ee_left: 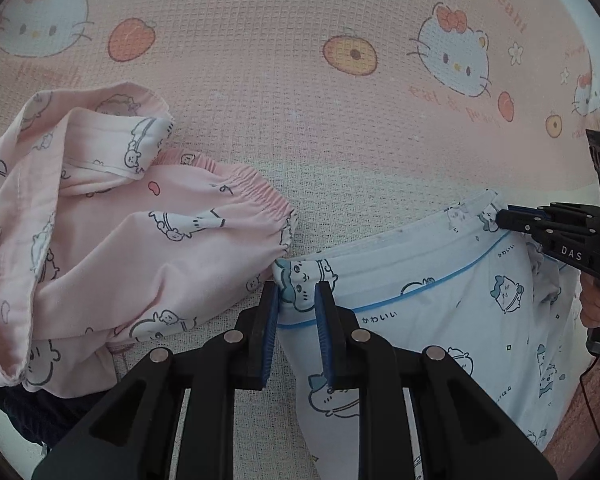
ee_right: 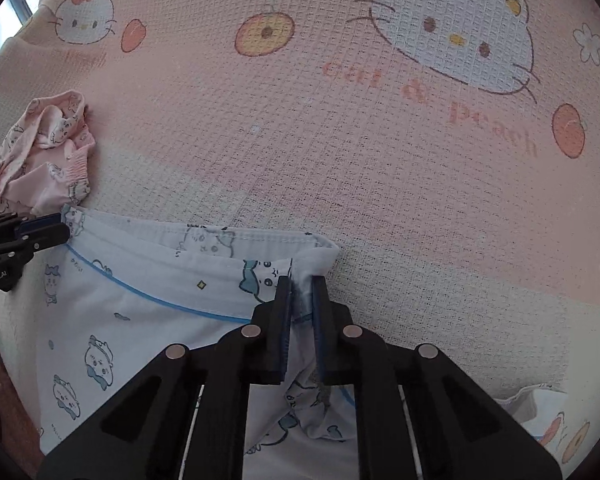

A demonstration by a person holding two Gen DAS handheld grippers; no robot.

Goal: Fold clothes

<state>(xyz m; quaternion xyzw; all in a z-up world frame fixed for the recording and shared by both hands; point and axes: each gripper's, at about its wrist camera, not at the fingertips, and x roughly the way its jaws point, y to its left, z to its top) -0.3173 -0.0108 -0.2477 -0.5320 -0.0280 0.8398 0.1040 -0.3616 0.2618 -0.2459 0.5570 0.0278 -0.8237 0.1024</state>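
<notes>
A pale blue garment (ee_left: 440, 304) printed with small cartoon animals is spread on a pink waffle-weave blanket (ee_left: 260, 80) patterned with cat faces and peaches. Its top hem is stretched between the two grippers. In the left wrist view, the left gripper (ee_left: 297, 300) is seen at the garment's left corner: the blue-padded jaws stand a little apart, and the printed corner of the cloth lies between them (whether the pads actually press it cannot be told from this view). At the far right of the same view, the right gripper (ee_left: 500, 218) is seen closed on the other end of the hem, with a hand (ee_left: 594, 304) wrapped around its handle.

In the right wrist view, the right gripper's narrow jaws are nearly closed, and a bunched fold of the blue cloth is pinched between them, with more fabric hanging below. The left gripper's tips appear at the left edge, set against the hem corner.

A crumpled pink garment (ee_left: 112, 240) with an elastic waistband lies just beside the blue one, to its left, touching its corner.
</notes>
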